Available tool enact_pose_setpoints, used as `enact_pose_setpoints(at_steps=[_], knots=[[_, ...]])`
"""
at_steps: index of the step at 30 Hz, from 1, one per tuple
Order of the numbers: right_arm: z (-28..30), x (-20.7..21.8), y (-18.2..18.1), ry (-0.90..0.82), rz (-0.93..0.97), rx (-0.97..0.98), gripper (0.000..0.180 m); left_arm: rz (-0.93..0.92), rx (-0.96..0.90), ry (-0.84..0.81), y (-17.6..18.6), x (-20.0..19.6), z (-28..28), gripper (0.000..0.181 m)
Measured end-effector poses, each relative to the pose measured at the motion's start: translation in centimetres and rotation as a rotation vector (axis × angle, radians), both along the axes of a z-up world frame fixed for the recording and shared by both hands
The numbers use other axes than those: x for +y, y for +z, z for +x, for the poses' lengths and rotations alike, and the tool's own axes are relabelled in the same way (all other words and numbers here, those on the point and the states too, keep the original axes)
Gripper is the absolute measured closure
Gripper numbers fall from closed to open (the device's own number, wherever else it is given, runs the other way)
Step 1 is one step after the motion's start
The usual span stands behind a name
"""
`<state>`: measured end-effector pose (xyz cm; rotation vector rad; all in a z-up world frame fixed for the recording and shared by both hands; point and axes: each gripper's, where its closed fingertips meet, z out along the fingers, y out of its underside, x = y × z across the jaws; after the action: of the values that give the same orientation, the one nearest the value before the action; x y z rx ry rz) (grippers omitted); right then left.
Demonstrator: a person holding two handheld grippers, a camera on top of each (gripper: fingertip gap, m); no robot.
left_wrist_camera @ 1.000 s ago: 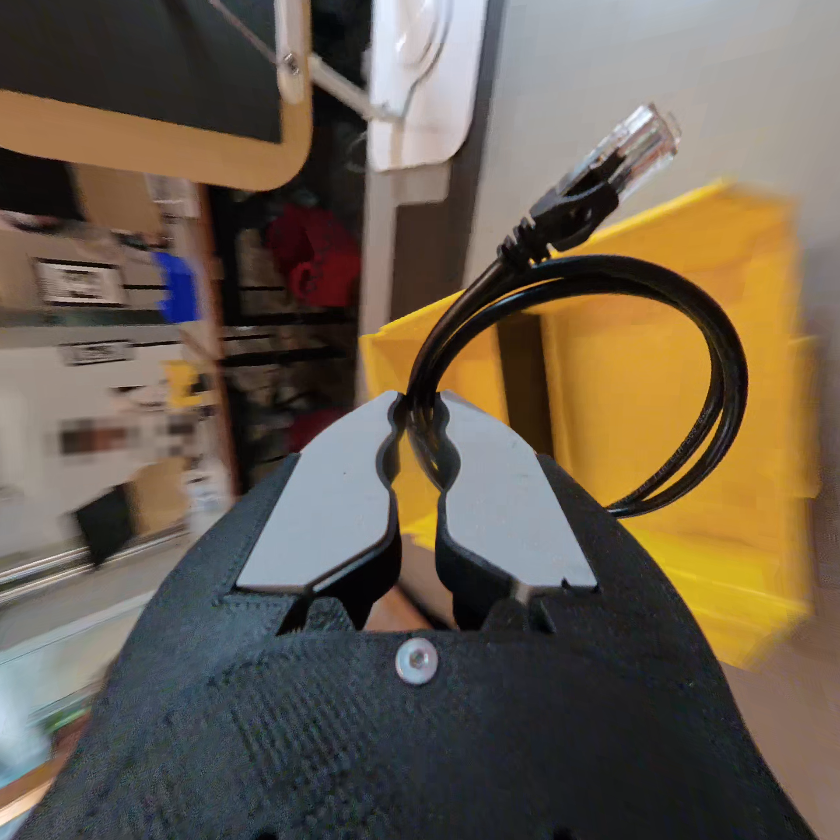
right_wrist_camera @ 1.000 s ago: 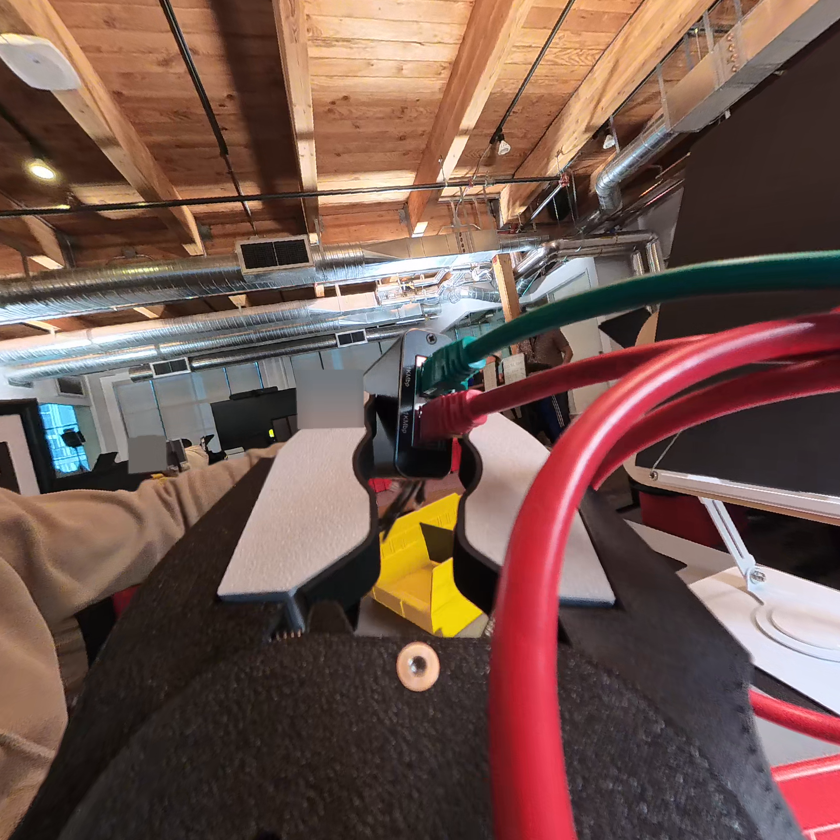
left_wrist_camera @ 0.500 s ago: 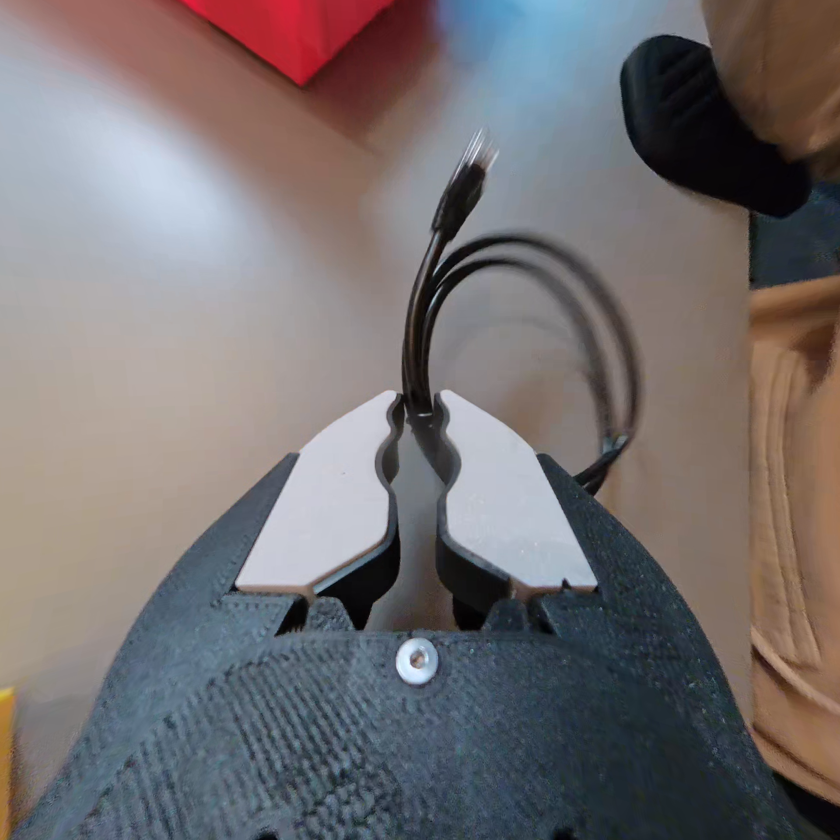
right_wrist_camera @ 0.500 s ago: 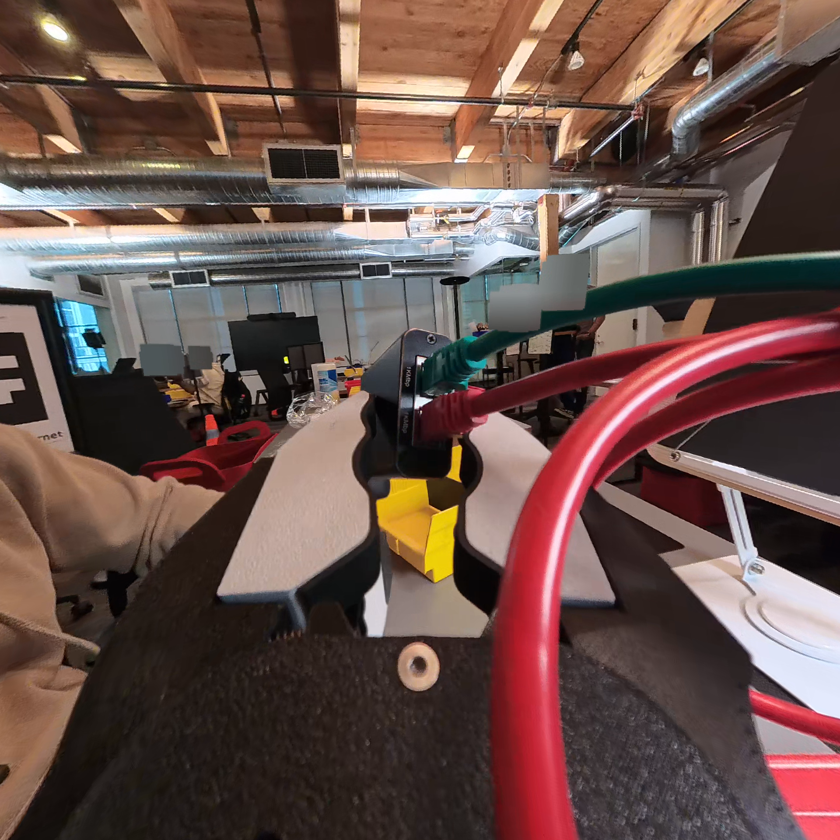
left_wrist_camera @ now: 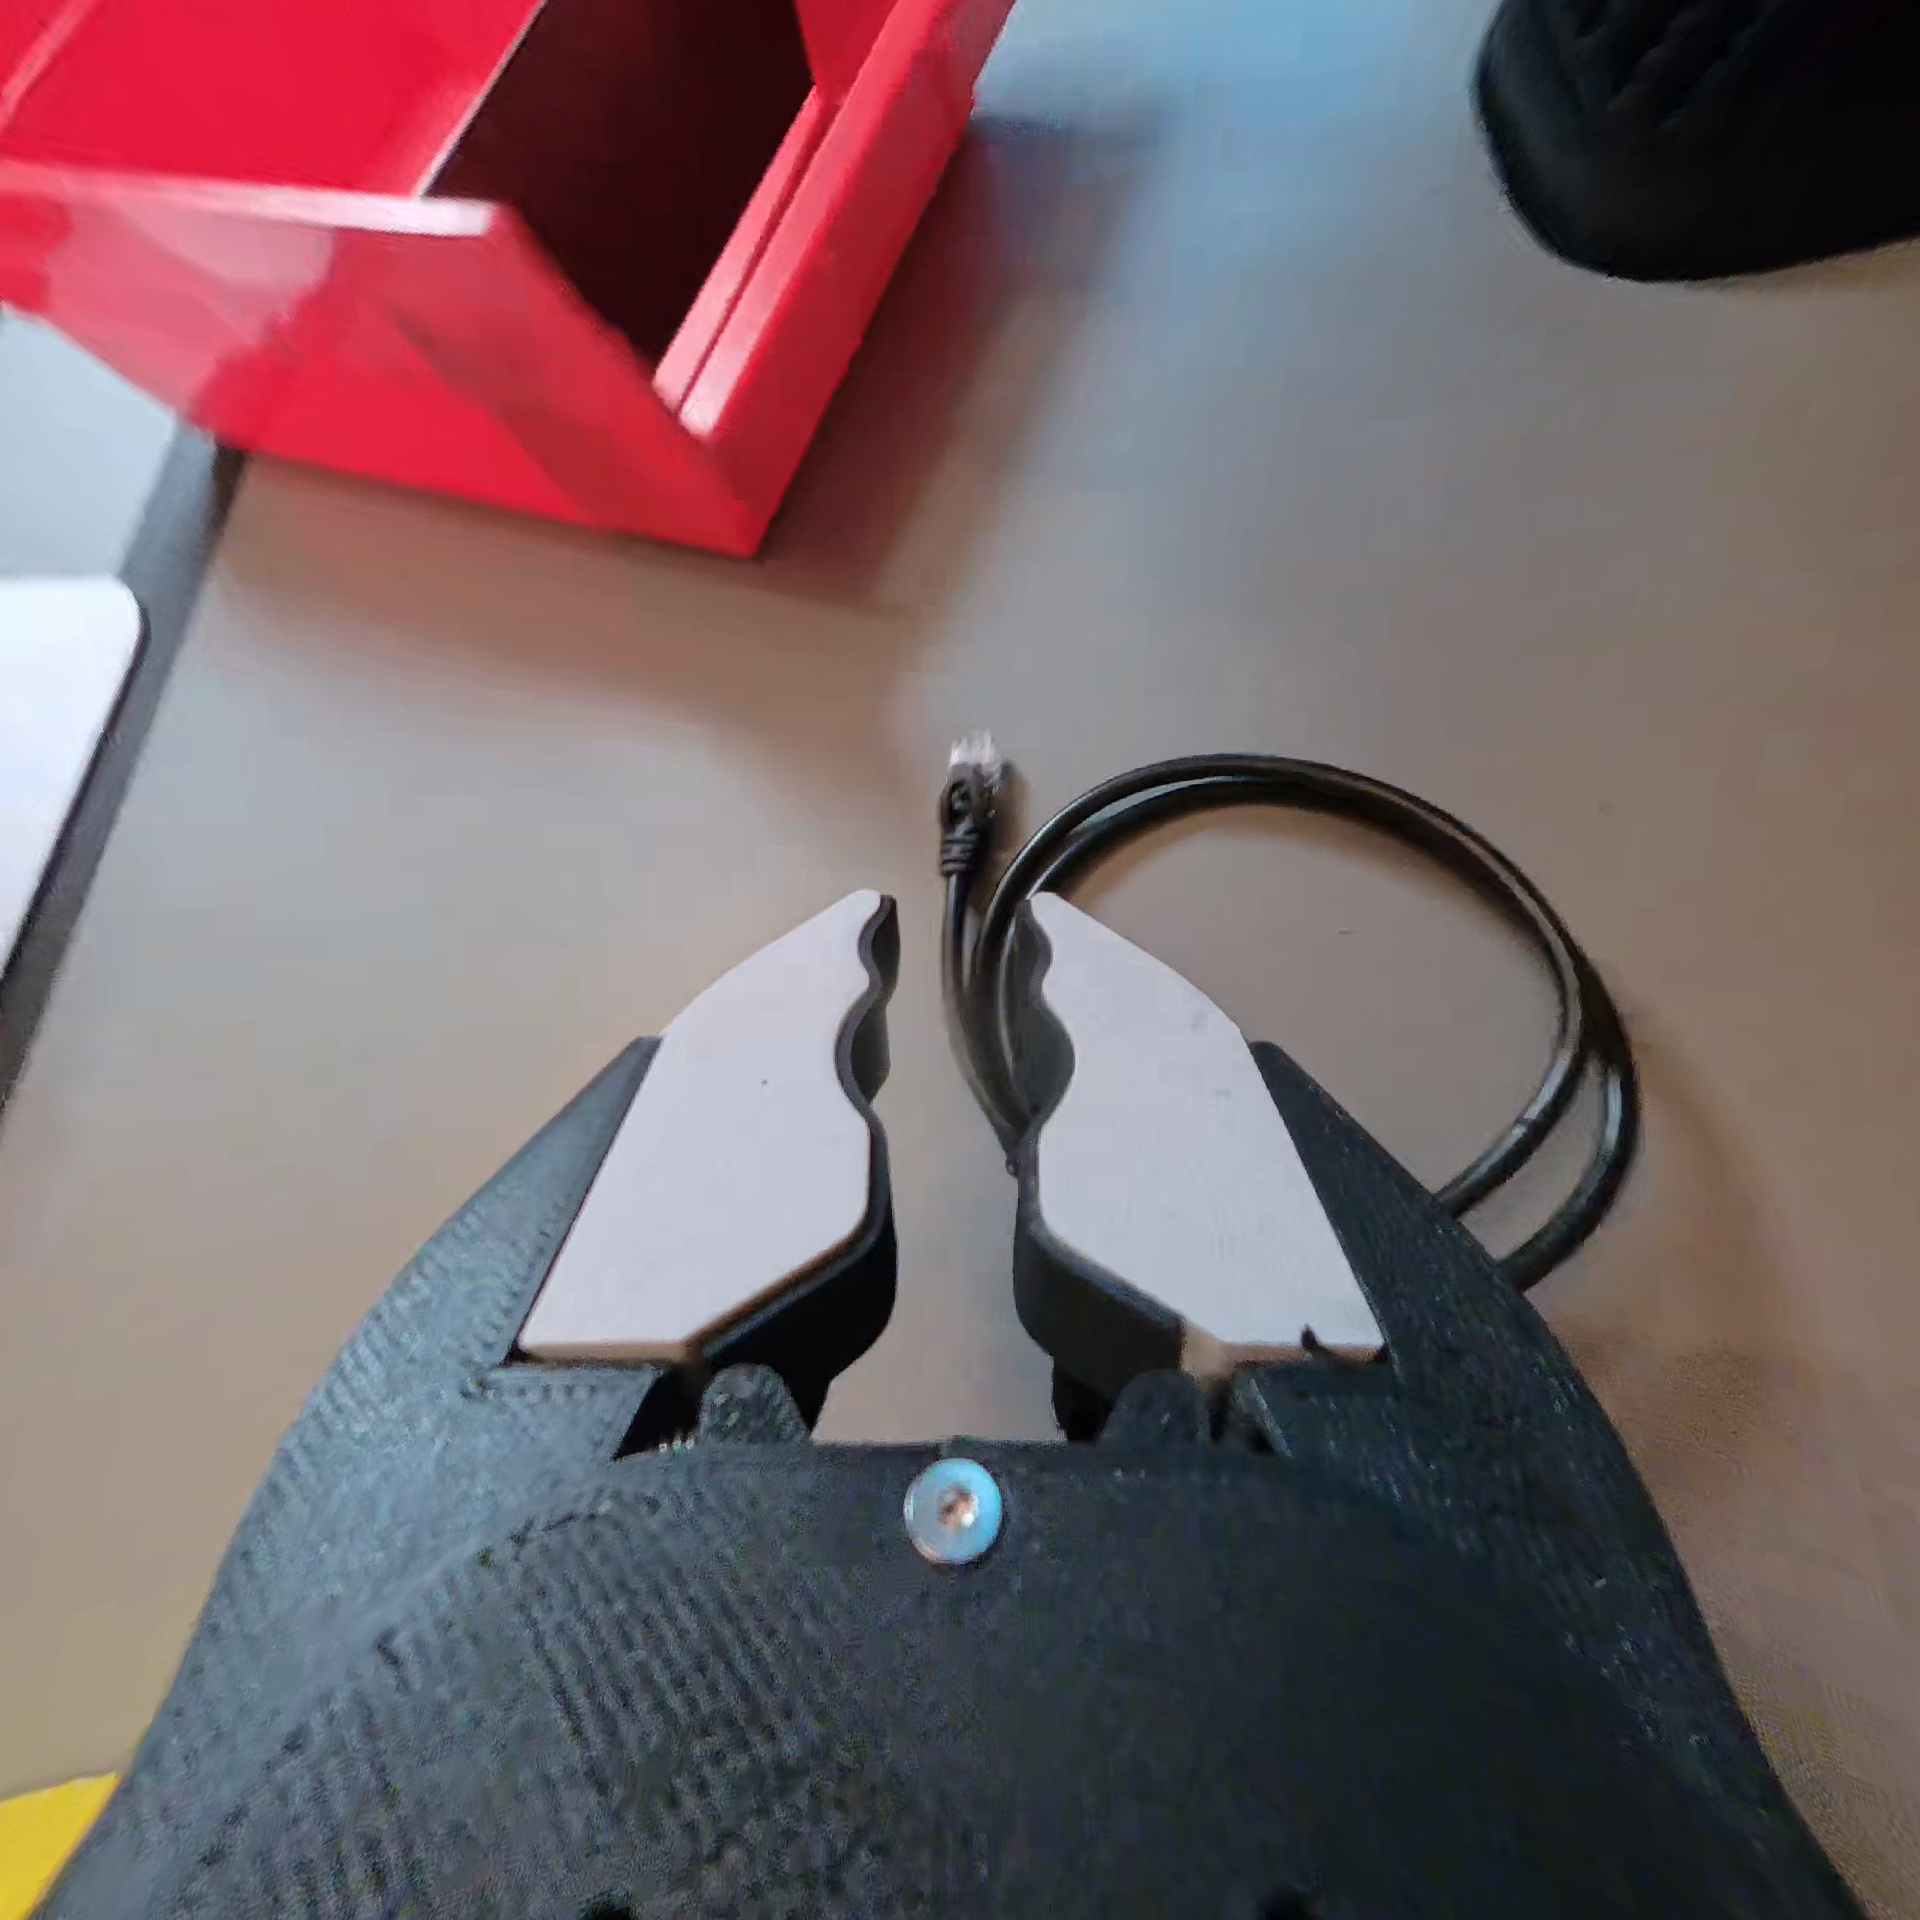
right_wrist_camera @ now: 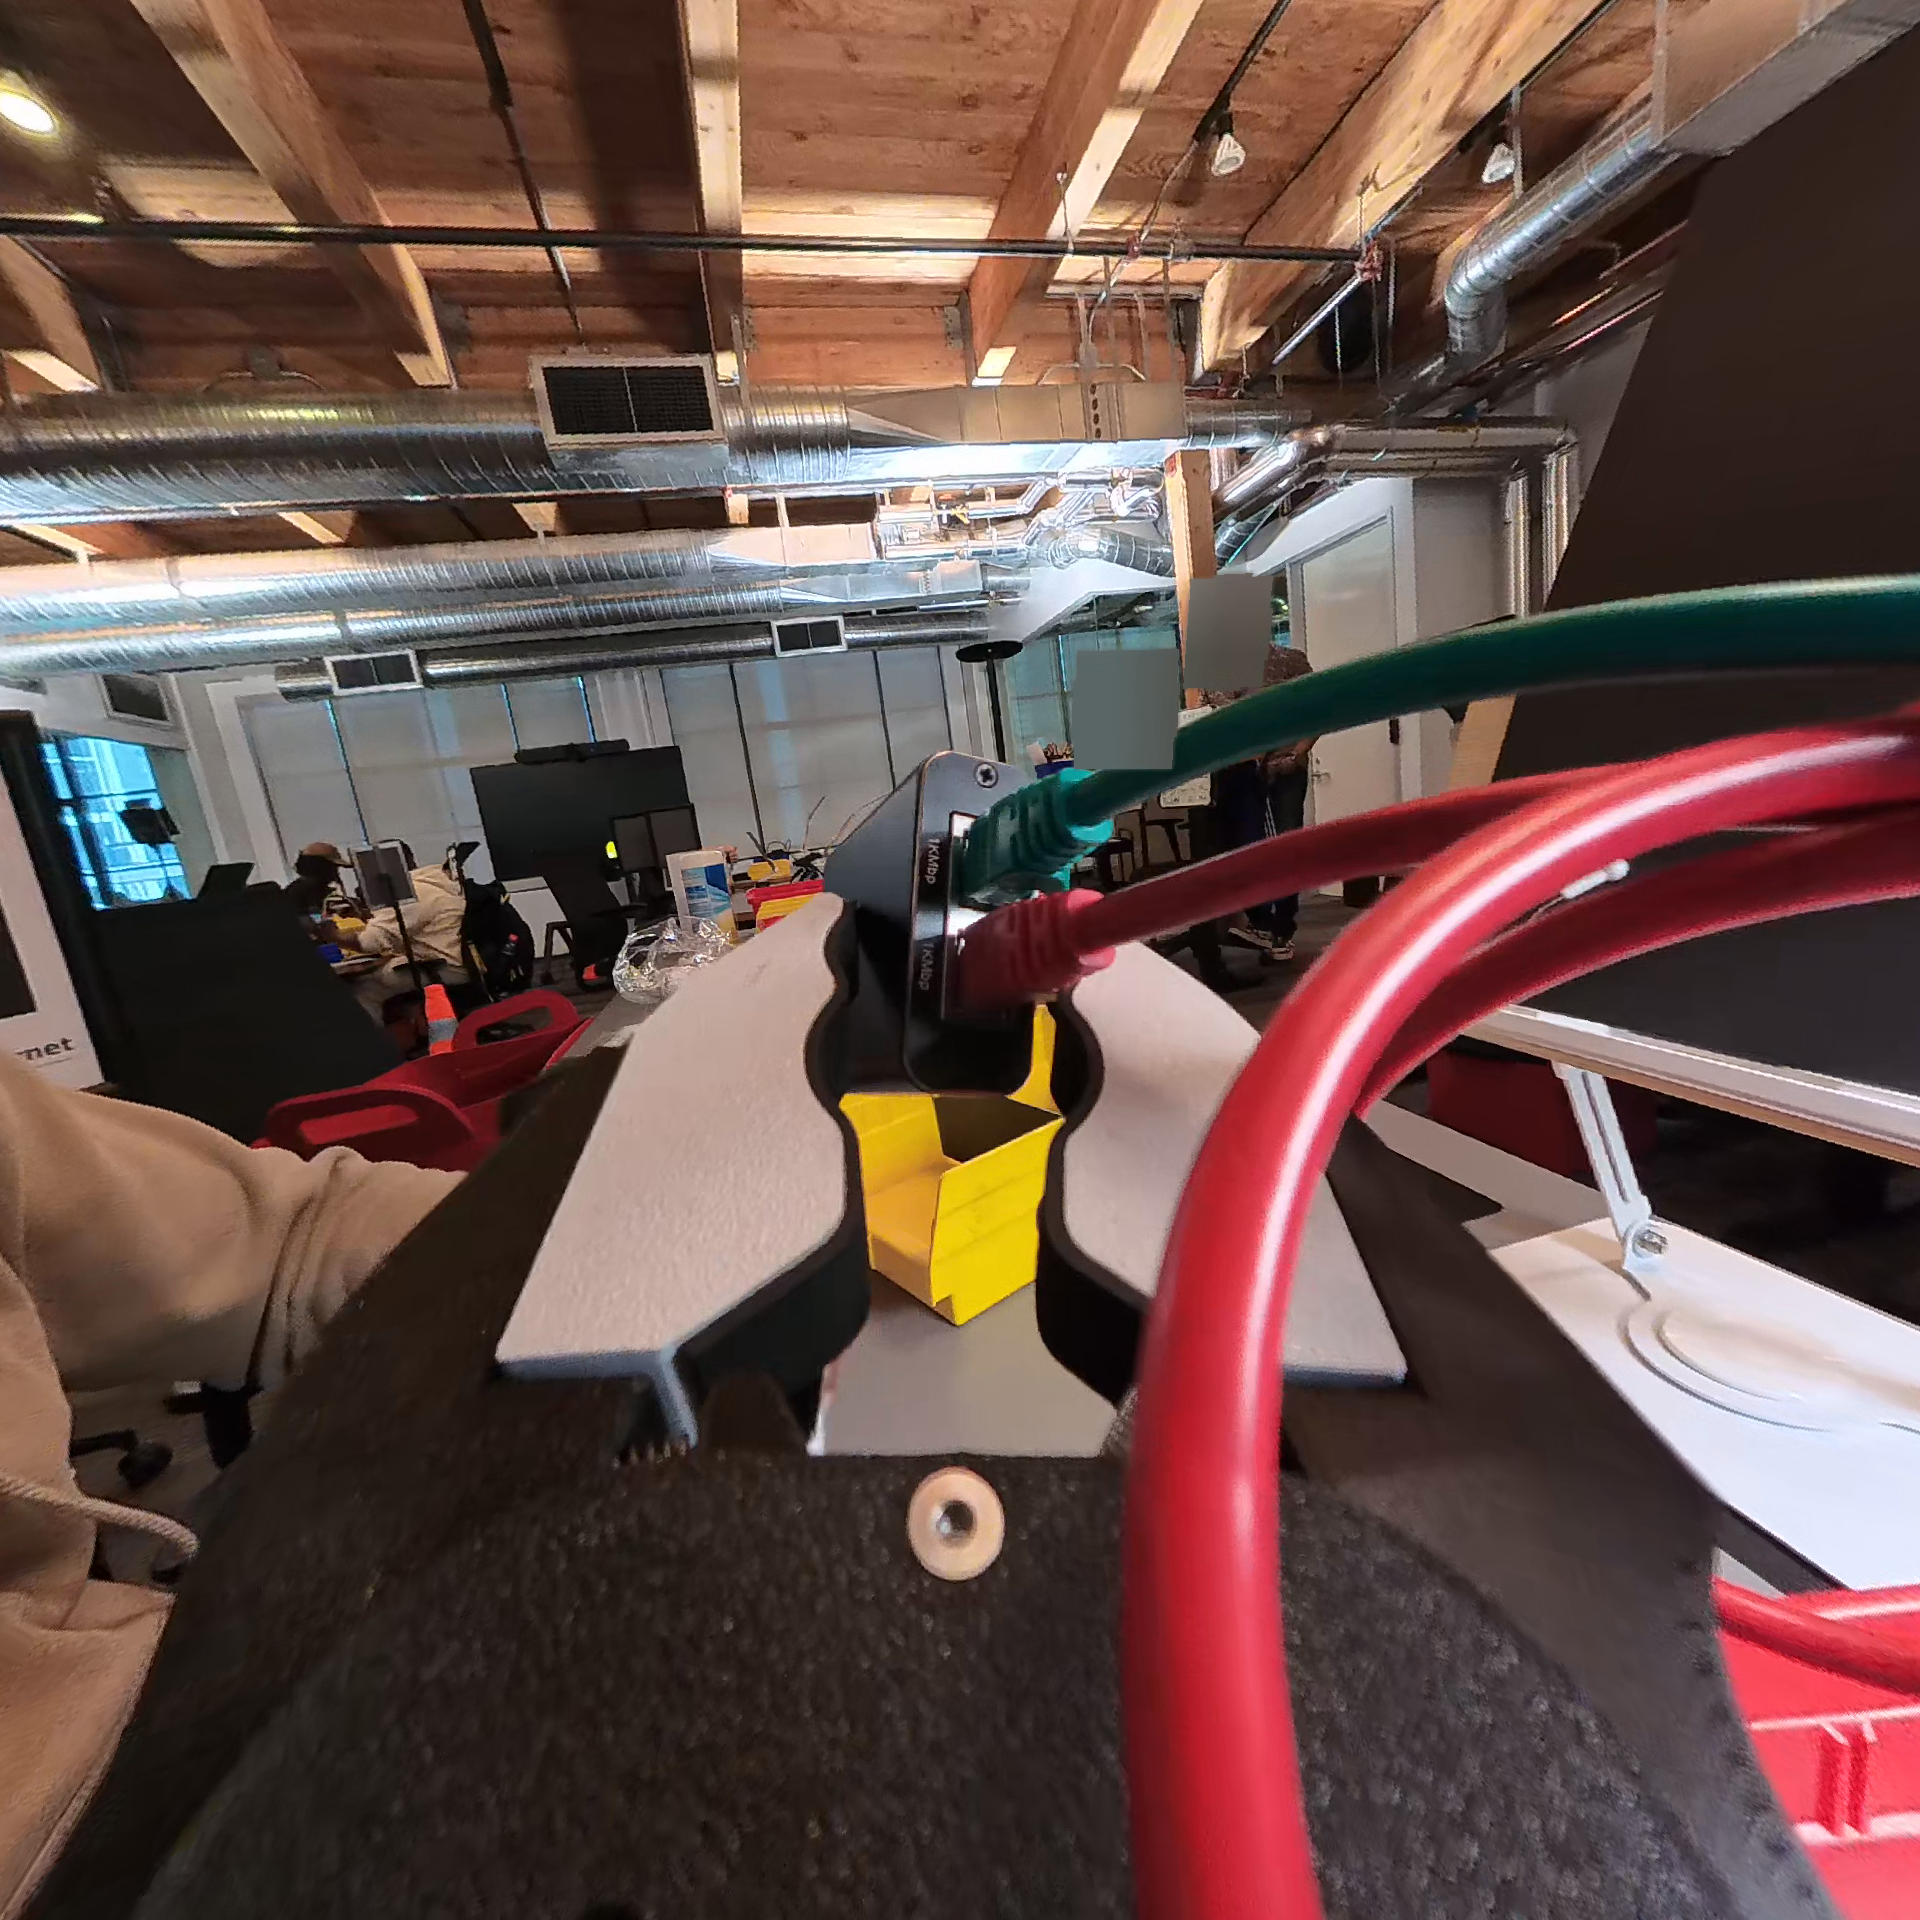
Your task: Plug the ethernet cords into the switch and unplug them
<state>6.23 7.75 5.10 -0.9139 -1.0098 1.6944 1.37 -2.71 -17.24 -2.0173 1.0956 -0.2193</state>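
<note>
In the left wrist view a coiled black ethernet cord [left_wrist_camera: 1455,821] lies on the grey table, its plug [left_wrist_camera: 971,769] pointing away. My left gripper [left_wrist_camera: 956,914] is open just above it, with part of the cord showing between the fingers, not pinched. In the right wrist view my right gripper [right_wrist_camera: 951,966] is shut on a small black switch [right_wrist_camera: 914,914], held up in the air. A green cord [right_wrist_camera: 1455,665] and a red cord [right_wrist_camera: 1195,914] are plugged into the switch. The red cord loops over the right finger [right_wrist_camera: 1174,1143].
A red bin [left_wrist_camera: 499,239] stands on the table ahead left of the left gripper. A black object [left_wrist_camera: 1714,125] sits at the top right. A yellow bin [right_wrist_camera: 956,1195] stands on the table beyond the right gripper. A beige sleeve [right_wrist_camera: 125,1247] is at the left, a white lamp base [right_wrist_camera: 1714,1371] at the right. The left gripper's tips are roughly 25 cm from the right gripper's.
My left gripper swung down from the yellow bin to the table, opened and let go of the black cord, which now lies flat. The right gripper tilted down, still holding the switch.
</note>
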Motion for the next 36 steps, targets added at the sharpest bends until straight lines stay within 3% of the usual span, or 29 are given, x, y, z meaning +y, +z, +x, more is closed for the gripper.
enact_pose_setpoints(at_steps=[5,9,15,20,24,30,36], knots=[[0.3,0.3,0.3,-0.006,-0.004,0.009,0.146,0.067,0.114,-0.246,0.6,-4.3,1.8,0.155],[0.3,0.8,0.2,-0.017,-0.019,0.007,0.146,-0.013,0.189,-0.378,-0.8,-8.7,2.4,0.145],[0.2,1.2,0.1,-0.012,-0.067,0.007,0.146,-0.02,0.378,-0.378,-4.6,-10.0,2.1,0.142],[0.4,1.3,0.2,-0.016,-0.072,0.008,0.145,0.014,0.351,-0.326,-4.3,-8.6,2.1,0.161],[0.6,1.6,0.3,-0.023,-0.076,0.012,0.145,0.064,0.128,-0.203,-0.2,-7.0,2.2,0.173],[0.6,1.8,0.2,-0.012,-0.105,0.014,0.145,-0.082,-0.528,-0.078,7.9,-6.5,1.1,0.175],[0.5,1.7,0.2,-0.014,-0.096,0.007,0.145,-0.223,-0.707,0.048,4.5,-6.6,-1.5,0.175]])
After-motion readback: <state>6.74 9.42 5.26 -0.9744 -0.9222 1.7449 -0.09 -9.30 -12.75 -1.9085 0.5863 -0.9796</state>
